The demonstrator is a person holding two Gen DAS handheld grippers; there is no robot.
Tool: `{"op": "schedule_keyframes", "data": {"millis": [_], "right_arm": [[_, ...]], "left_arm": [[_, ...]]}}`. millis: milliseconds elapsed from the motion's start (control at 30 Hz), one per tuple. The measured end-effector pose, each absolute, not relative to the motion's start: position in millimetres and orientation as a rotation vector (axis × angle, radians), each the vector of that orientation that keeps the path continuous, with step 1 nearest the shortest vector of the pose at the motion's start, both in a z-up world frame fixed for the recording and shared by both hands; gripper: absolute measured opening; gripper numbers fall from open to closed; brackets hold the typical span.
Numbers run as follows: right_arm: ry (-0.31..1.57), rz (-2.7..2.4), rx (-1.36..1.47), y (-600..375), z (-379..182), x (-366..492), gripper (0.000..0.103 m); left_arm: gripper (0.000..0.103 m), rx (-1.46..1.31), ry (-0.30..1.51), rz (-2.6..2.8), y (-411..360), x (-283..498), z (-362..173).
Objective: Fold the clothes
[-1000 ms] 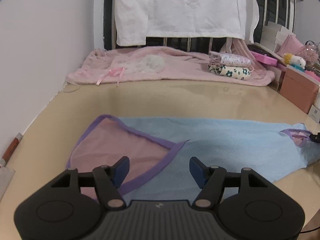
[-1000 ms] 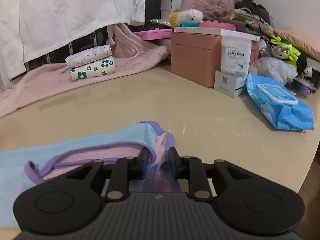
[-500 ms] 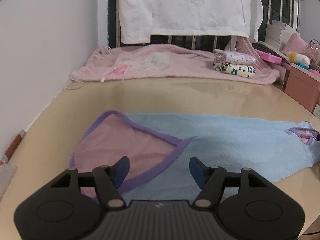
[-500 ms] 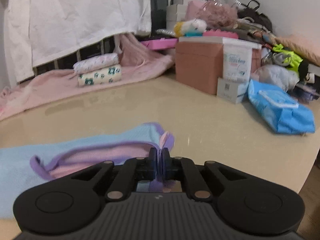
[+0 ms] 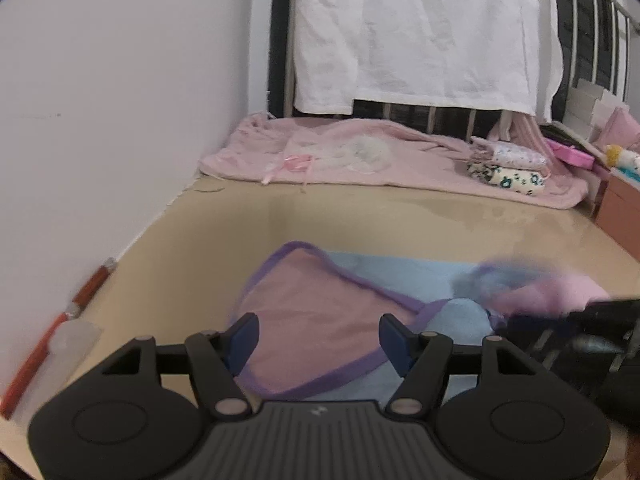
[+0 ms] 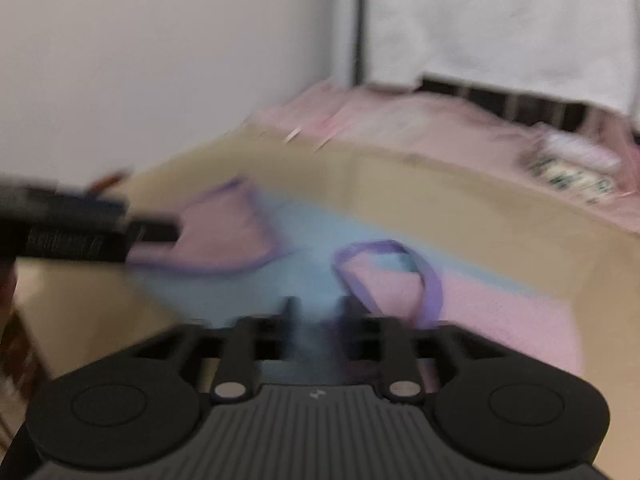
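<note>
Left claw (image 5: pixel 318 336) hangs spread over the garment's (image 5: pixel 320 316) purple-trimmed edge; right claw (image 6: pixel 316 312) pinches cloth at three o'clock; bare tabletop (image 5: pixel 360 220) at twelve.

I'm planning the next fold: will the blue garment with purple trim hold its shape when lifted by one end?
Probably not. The blue garment lies flat with a corner already flopped over, so it looks limp. It seems thin and light. On the glossy table it may slide rather than stay put.

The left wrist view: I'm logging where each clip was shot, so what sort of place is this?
Probably a home, perhaps a bedroom corner. A glossy beige surface meets a white wall; a pink blanket with folded floral cloths lies at the back, below a white sheet hung over metal rails.
</note>
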State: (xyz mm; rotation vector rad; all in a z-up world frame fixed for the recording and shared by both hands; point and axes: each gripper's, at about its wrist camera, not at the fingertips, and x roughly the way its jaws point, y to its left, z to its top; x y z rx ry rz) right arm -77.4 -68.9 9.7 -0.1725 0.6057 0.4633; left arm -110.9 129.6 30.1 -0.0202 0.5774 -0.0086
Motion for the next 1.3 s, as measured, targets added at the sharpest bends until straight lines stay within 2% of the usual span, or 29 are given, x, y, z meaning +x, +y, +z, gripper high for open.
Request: {"op": "schedule_keyframes", "data": {"millis": [33, 67, 233, 300, 433, 533, 800, 900, 967, 1000, 1033, 1100, 1300], "right_arm": [[0.584, 0.485, -0.181, -68.6, 12.2, -84.3, 0.067], [0.555, 0.517, -0.182, -71.5, 18.2, -90.9, 0.072], [0.528, 0.537, -0.156, -118.1, 53.3, -88.3, 0.073], [0.527, 0.507, -0.157, -140.2, 62.8, -80.6, 0.07], [0.523, 0.447, -0.16, -184.2, 81.7, -65.3, 0.047], [0.609, 0.513, -0.257, -181.8, 82.3, -24.2, 0.045], [0.745, 0.852, -0.501, -53.1, 54.0, 64.2, 0.048], [0.792, 0.98, -0.593, -4.8, 43.5, 97.4, 0.047], [0.818, 1.04, -0.611, 13.5, 34.9, 110.5, 0.03], [0.822, 1.039, -0.587, 8.8, 33.6, 111.6, 0.025], [0.826, 1.038, -0.563, 4.1, 32.4, 112.8, 0.016], [0.834, 1.036, -0.516, -5.3, 29.9, 115.1, 0.005], [0.875, 0.65, -0.292, -75.6, 26.8, 155.8, 0.002]], "left_arm": [[0.065, -0.019, 0.579, 0.001, 133.3, -113.1, 29.4], [0.065, -0.018, 0.58, 0.012, 137.0, -115.3, 28.7], [0.065, -0.065, 0.604, 0.054, 152.9, -120.2, 23.5], [0.065, -0.083, 0.61, 0.041, 151.4, -120.2, 25.0], [0.065, -0.071, 0.628, 0.029, 130.5, -119.5, 24.4], [0.065, -0.055, 0.61, 0.164, 113.9, -126.0, 19.7], [0.061, -0.216, 0.623, 0.327, 121.0, -134.7, 12.1], [0.052, -0.172, 0.609, 0.284, 111.9, -131.7, 8.0], [0.033, -0.106, 0.604, 0.271, 101.0, -129.5, 5.8], [0.018, -0.095, 0.602, 0.248, 98.7, -127.7, 5.9], [0.011, -0.092, 0.609, 0.227, 99.4, -122.3, 6.9], [0.006, -0.076, 0.622, 0.191, 101.2, -108.3, 10.0], [0.005, 0.008, 0.675, 0.044, 102.5, -11.4, 32.7]]}}
